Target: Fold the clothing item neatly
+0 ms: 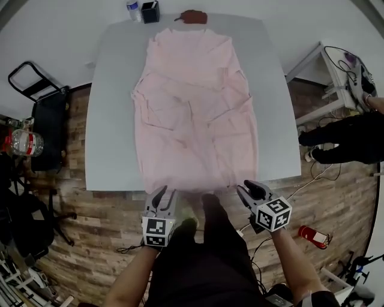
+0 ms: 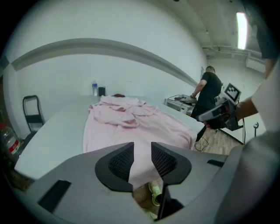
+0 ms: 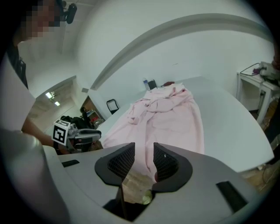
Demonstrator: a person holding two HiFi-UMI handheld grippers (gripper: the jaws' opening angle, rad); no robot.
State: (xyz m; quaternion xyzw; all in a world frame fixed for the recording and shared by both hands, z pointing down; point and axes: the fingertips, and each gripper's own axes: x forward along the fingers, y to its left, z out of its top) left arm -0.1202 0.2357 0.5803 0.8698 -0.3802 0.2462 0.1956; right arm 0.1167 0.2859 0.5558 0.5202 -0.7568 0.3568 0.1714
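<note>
Pink garment (image 1: 195,102) covers the bench (image 1: 114,120); at its 6 o'clock hem left tongs (image 1: 165,195) and right tongs (image 1: 249,189) stand slightly apart

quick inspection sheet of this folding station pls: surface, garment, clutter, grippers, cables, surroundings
surface: pale table, with the garment covering its middle
job's things: pink garment spread lengthwise and wrinkled, its near hem over the front edge
clutter: bottle, black cup and brown item at the far edge
grippers: left gripper and right gripper at the near hem, jaws slightly apart, no grip seen
cables: cable loose on the floor at right
surroundings: wood floor, black chair at left, person at right
</note>
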